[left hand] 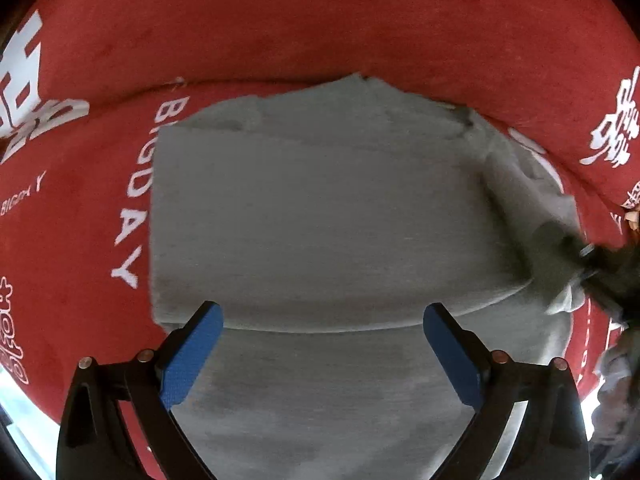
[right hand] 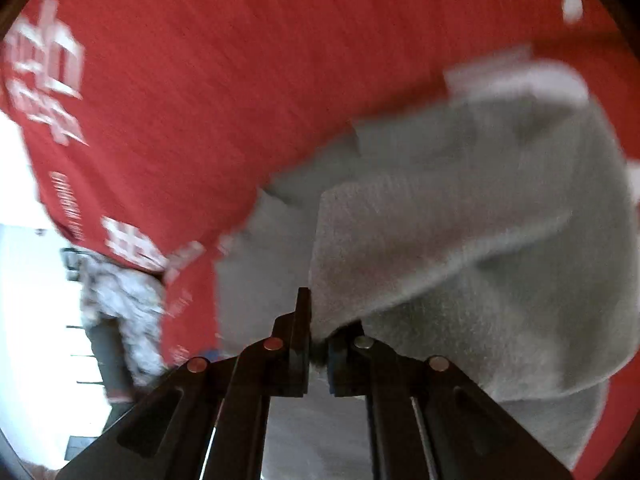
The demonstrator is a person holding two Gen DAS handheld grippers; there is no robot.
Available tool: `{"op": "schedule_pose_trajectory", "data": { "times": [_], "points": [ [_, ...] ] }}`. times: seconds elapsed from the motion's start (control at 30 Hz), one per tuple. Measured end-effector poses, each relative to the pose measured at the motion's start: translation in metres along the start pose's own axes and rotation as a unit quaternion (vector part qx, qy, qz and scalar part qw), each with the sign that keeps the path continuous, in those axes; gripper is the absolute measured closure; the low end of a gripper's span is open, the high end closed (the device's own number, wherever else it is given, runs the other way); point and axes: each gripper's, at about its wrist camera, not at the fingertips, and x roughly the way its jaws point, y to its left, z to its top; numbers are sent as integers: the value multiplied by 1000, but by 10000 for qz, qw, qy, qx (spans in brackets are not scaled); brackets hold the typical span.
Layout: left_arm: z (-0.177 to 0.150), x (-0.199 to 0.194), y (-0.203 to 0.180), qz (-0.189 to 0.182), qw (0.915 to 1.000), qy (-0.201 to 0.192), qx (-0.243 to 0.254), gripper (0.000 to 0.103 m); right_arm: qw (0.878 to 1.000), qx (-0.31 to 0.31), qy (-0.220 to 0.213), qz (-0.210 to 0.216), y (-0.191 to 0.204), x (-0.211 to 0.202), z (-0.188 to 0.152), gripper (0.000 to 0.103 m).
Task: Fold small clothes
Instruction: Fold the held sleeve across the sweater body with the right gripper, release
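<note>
My left gripper hangs above the grey garment, blue pads spread wide, nothing between them. The garment lies folded at centre on the red printed cloth. At three o'clock, my right gripper is clamped on a raised flap of the grey garment.

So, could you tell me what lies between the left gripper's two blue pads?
Only the grey garment below the open left gripper; nothing is pinched, as the left wrist view shows.
</note>
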Motion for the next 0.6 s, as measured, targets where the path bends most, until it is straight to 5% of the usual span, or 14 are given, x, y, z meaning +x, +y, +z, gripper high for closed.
{"op": "schedule_pose_trajectory", "data": {
  "times": [0.07,0.13,0.17,0.3,0.37,0.47,0.6],
  "points": [
    [-1,3,8,-50,10000,30,-49,2,9992,277,136,-272,-8,15,-9,91],
    [0,3,17,-139,9999,27,-90,2,9974,610,57,-367,-17,16,-16,62],
    [1,2,21,-185,9998,20,-104,2,9970,690,-1,-359,-19,13,-18,55],
    [7,-8,37,-442,9989,-56,-147,2,9923,1015,-499,-510,-24,-8,-17,52],
    [8,-14,55,-645,9976,-89,-227,2,9873,1279,-773,-547,-29,-15,-13,53],
    [16,-14,69,-980,9941,-58,-455,2,9848,1319,-874,-722,-26,-14,1,90],
    [18,-12,86,-1744,9807,55,-882,2,9952,255,-684,-649,24,6,10,95]
  ]
}}
